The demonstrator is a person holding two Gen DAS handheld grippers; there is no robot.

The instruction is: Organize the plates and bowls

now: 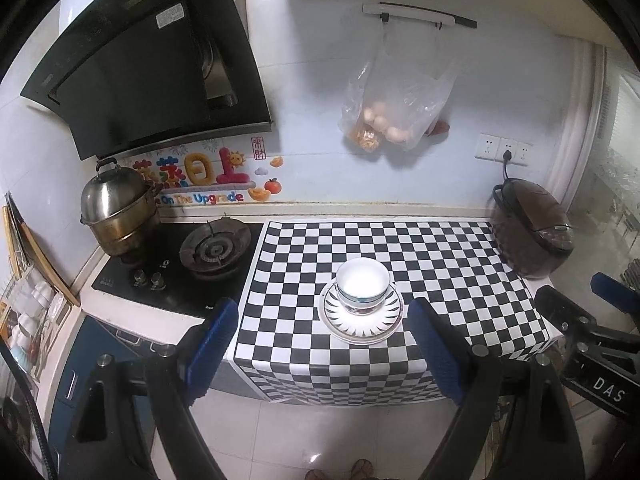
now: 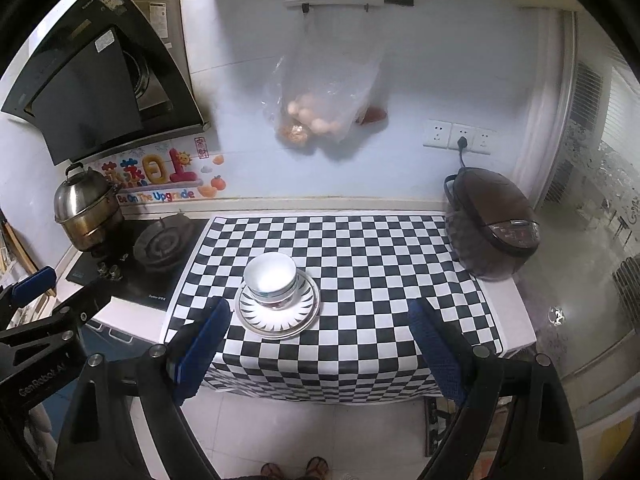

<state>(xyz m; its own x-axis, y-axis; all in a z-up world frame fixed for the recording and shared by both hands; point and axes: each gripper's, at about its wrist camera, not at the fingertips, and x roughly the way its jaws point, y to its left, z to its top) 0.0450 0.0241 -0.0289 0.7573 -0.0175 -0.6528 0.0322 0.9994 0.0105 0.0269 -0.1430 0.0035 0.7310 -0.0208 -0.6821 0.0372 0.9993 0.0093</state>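
Note:
A white bowl (image 1: 362,282) stands on a plate with a black ray pattern (image 1: 384,326), on the checkered cloth (image 1: 440,264) near its front edge. The bowl appears stacked on another bowl. Both show in the right wrist view too: bowl (image 2: 271,276), plate (image 2: 304,316). My left gripper (image 1: 324,320) is open and empty, held back from the counter in front of the stack. My right gripper (image 2: 320,320) is open and empty, also back from the counter, with the stack nearer its left finger. The right gripper shows at the right of the left wrist view (image 1: 588,300).
A gas hob (image 1: 214,250) with a steel steamer pot (image 1: 116,208) lies left of the cloth. A brown rice cooker (image 1: 532,232) stands at the cloth's right end. A bag of eggs (image 1: 396,108) hangs on the wall. A dish rack (image 1: 32,312) is far left.

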